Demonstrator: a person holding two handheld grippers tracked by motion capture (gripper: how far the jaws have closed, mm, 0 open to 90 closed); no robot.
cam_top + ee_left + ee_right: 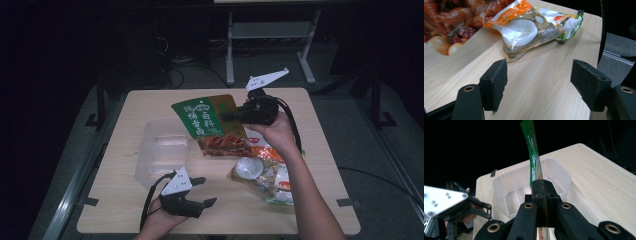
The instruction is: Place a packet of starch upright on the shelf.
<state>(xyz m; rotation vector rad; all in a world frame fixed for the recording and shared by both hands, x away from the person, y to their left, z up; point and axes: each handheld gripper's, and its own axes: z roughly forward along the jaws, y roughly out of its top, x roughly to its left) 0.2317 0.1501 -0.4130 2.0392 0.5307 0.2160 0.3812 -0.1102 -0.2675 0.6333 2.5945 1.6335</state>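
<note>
**Materials and finishes, catalogued from the table outward**

Table [300, 210]: pale wood-grain top, smooth, with a soft satin sheen; dark metal-looking brackets are seen at its edges.

Green packet [200, 117]: glossy printed plastic film, held above the table; its lower part is clear film.

Snack bags [524, 30], on the table's right half: shiny, crinkled plastic film with bright highlights.

Plastic container [524, 187], on the table's left half: translucent, smooth, faintly frosted plastic.

Left gripper [539, 80]: matt black plastic body; its pads [499, 82] are rough, worn black rubber or foam with ragged edges; brass-coloured metal bushings are set in the arms.

Right gripper [543, 195]: the same matt black finish.

Grey plate [441, 200], over the table's near left edge: smooth flat plate with small screws.
</note>
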